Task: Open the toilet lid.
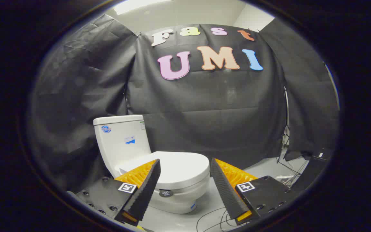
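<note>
— Against the black cloth wall point(221, 106), what stands there?

— A white toilet point(159, 167), on a pale grey floor point(262, 167). Its tank point(121, 141) rises at the back, close to the cloth, with a flat cover on top and small blue stickers on its front face.

— And the toilet lid point(179, 169)?

— Down, lying flat over the seat and bowl. It is smooth, white and rounded at the front. Below its front rim a small dark round tag point(166, 193) sits on the bowl.

— Where are the tongs point(185, 169)?

— Spread wide apart, holding nothing. The two fingers point(145, 190) have black ribbed pads on their inner faces and orange bodies behind them, and each carries a small square black-and-white marker on its black mount. The lid's front lies beyond the tips, seen through the gap between them; whether either tip touches it I cannot tell, though they appear to stand short of it.

— Anything else on the floor?

— Thin black cables point(217, 216) loop over it just beside the right finger, and more wires point(288, 178) trail off near a dark box point(314, 164) at the foot of the cloth. A stand leg shows by the cloth's edge there too.

— And above the cloth?

— A plain light wall and a bright ceiling lamp point(134, 4).
</note>
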The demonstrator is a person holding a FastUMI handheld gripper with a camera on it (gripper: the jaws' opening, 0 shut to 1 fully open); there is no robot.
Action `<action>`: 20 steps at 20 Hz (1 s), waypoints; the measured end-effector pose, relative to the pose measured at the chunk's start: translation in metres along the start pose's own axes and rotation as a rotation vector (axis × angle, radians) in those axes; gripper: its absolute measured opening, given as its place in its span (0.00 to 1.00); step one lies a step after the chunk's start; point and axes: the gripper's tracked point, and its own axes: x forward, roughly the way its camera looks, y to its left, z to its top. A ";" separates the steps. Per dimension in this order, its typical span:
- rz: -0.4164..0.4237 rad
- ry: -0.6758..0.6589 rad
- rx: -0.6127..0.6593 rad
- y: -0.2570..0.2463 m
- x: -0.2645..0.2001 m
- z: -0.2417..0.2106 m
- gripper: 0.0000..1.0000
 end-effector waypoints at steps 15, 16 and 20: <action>-0.009 0.029 -0.002 -0.003 0.003 -0.008 0.97; -0.010 0.034 0.000 -0.004 0.004 -0.010 0.97; -0.024 0.072 0.012 -0.007 0.011 -0.023 0.97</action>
